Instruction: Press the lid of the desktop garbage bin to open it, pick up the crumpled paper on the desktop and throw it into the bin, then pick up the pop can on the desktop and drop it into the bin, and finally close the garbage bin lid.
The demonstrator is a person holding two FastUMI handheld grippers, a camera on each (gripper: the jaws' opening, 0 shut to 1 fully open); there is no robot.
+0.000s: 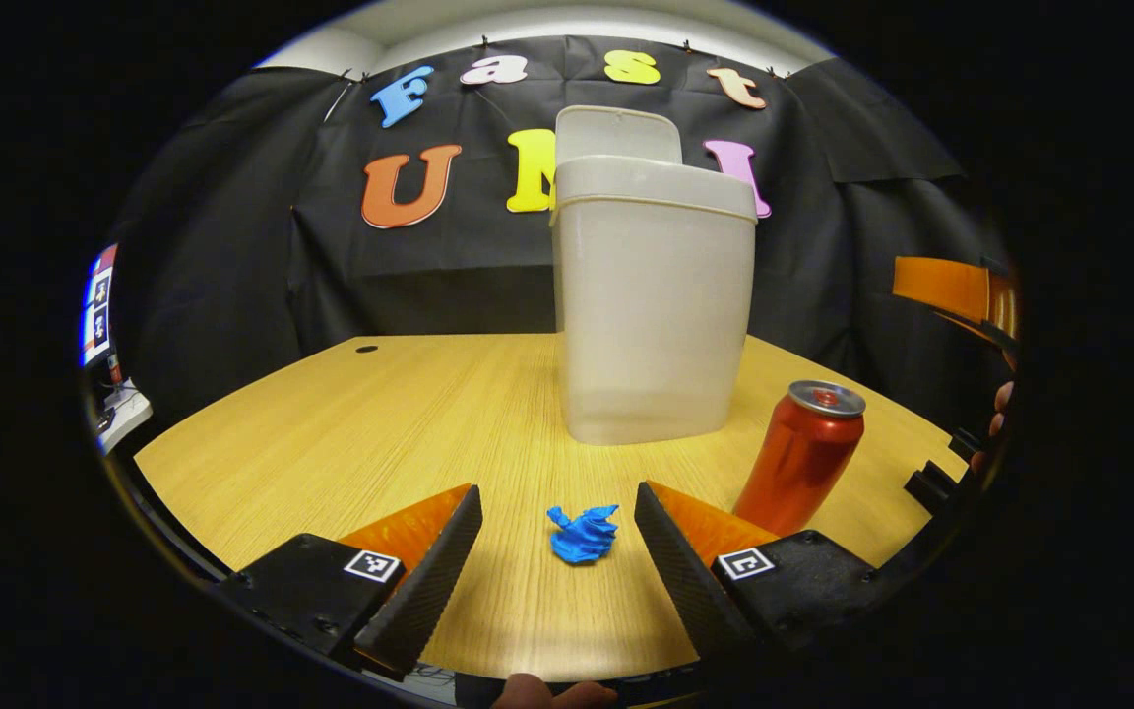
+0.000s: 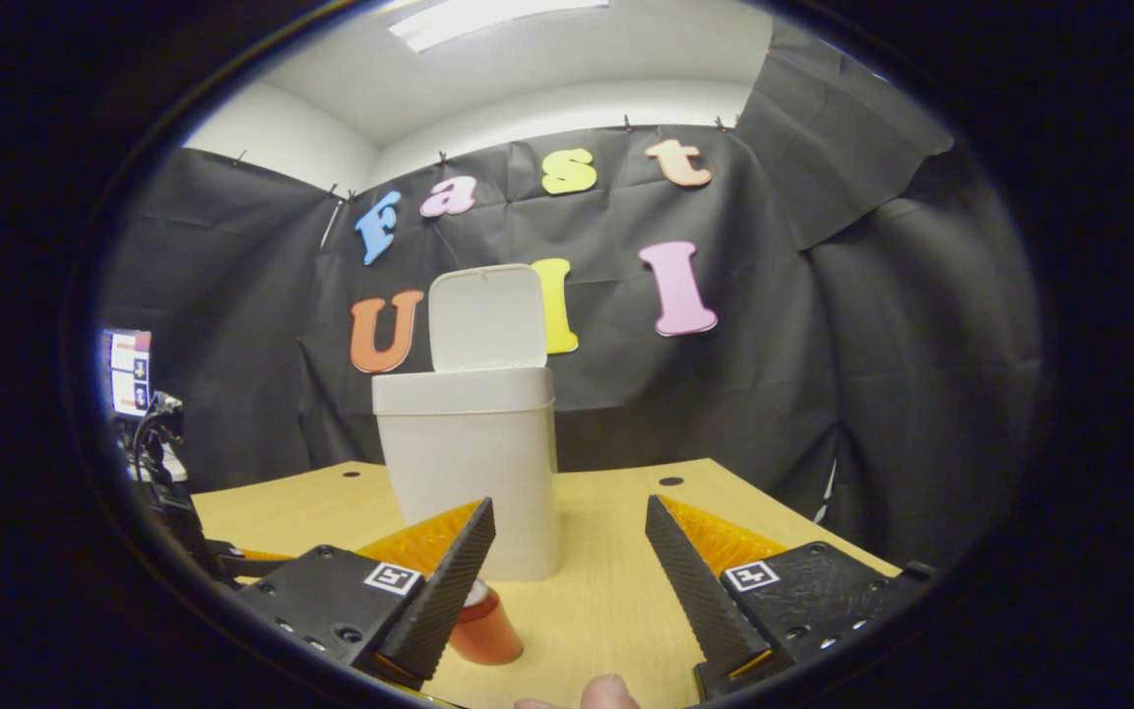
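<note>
In the left gripper view, the left gripper has its fingers spread wide, and the crumpled blue paper lies on the wooden table between the tips, touching neither. At two o'clock stands the red pop can, its base hidden behind the right finger. At twelve o'clock the white garbage bin stands with its lid raised.

In the right gripper view, the right gripper is also parted and holds nothing; its left finger covers most of the can.

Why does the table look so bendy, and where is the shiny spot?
In the left gripper view the fisheye lens curves the table, lamp glare brightens the wood near the blue crumpled paper, and the bin and red can look sharp. In the right gripper view the ceiling light glows very bright.
</note>
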